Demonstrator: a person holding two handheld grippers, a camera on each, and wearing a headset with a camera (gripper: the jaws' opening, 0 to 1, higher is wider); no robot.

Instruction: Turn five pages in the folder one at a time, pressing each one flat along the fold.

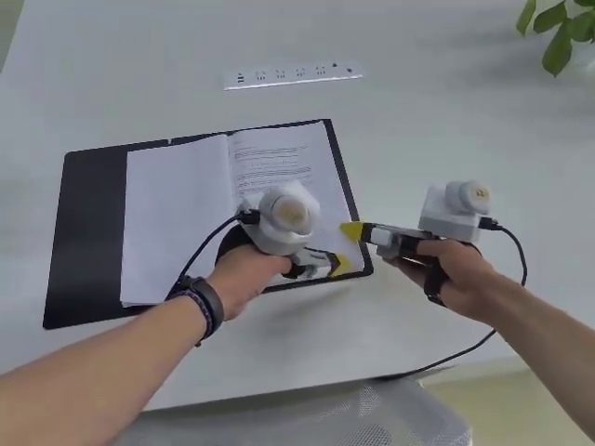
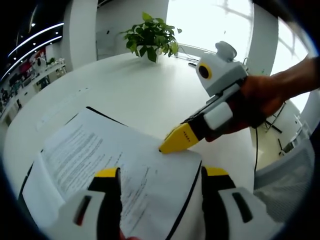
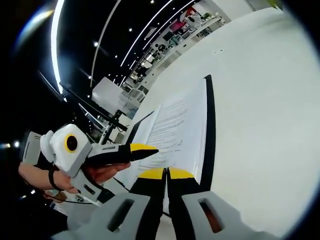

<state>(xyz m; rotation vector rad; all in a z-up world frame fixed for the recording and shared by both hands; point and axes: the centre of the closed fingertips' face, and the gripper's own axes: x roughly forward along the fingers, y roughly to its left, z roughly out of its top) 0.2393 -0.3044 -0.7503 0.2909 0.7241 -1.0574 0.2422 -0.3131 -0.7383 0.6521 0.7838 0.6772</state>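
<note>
My folder [image 1: 88,232] lies open on the white table [image 1: 446,121], black covers flat, holding white sheets. The left page [image 1: 177,218] looks blank. The right page [image 1: 279,163] carries lines of print too small for me to read. My left gripper [image 1: 325,265] hangs over the folder's near right corner, its yellow-tipped jaws spread wide above the printed sheet. My right gripper [image 1: 356,230] has its jaws pressed together, the tip at that page's right edge; I cannot tell whether paper is caught between them. A white power strip [image 1: 293,74] lies beyond the folder.
</note>
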